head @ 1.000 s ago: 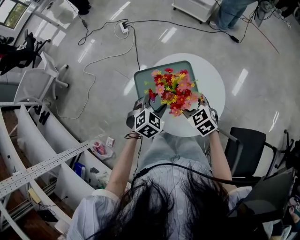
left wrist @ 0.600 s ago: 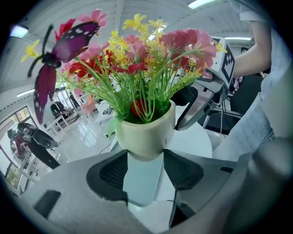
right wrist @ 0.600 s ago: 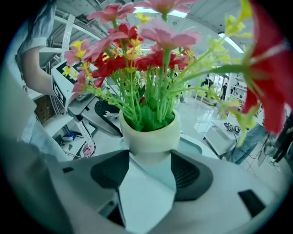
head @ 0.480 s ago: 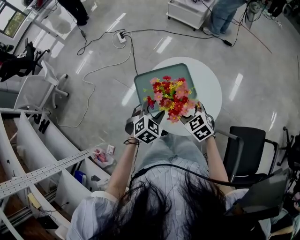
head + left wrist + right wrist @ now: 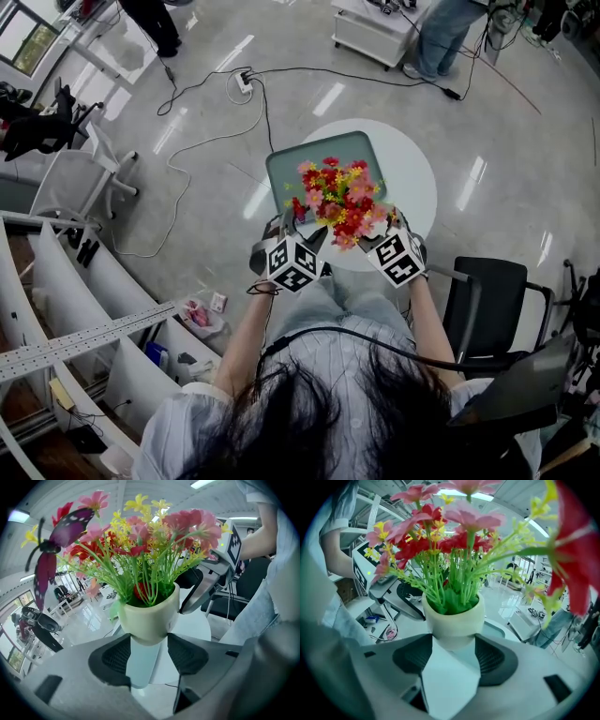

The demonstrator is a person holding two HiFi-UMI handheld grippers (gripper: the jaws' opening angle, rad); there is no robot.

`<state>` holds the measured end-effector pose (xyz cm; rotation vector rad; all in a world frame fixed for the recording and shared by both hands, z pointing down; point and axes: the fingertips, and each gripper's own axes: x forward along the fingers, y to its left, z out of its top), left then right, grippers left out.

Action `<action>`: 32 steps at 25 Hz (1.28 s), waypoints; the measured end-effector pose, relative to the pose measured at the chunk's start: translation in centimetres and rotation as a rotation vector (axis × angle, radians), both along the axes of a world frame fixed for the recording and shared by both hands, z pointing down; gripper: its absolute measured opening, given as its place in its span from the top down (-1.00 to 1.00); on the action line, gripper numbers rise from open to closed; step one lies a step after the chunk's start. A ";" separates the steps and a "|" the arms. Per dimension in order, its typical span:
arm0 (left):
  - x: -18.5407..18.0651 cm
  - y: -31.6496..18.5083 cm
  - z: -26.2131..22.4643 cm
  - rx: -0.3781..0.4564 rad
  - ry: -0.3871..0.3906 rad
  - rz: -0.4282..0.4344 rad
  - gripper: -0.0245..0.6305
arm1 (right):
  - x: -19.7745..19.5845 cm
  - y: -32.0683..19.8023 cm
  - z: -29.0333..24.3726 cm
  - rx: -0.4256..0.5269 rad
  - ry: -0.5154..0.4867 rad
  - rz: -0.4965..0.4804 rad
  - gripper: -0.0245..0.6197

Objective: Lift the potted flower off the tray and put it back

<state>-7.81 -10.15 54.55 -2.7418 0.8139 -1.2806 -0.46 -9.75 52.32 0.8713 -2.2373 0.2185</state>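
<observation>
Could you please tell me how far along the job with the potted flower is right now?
Done: the potted flower looks lifted off the tray, which shows bare. In hand: the left gripper and the right gripper each clamp its pale base, from opposite sides. Left: setting it back on the tray.

You have no readable words, numbers, brand names or labels in any of these views. The only print is the black-and-white square patterns on the cube [image 5: 292, 263] of your left gripper [image 5: 302, 228] and the cube [image 5: 397, 260] of your right gripper [image 5: 379, 231], on either side of the potted flower [image 5: 339, 197]. The patterns hold no letters.
</observation>
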 end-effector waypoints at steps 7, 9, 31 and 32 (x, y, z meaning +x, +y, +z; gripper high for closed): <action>1.7 1.8 -1.1 0.001 0.015 -0.039 0.21 | 1.7 1.6 -1.2 0.011 0.001 -0.036 0.04; 2.2 2.4 -1.1 0.003 0.014 -0.049 0.21 | 2.2 2.1 -1.3 0.013 -0.001 -0.047 0.04; 5.3 12.9 -0.5 0.005 0.002 -0.146 0.21 | 5.3 11.9 -0.4 0.016 -0.023 -0.131 0.04; 5.4 13.3 -0.4 0.006 0.002 -0.148 0.21 | 5.4 12.3 -0.4 0.017 -0.023 -0.133 0.04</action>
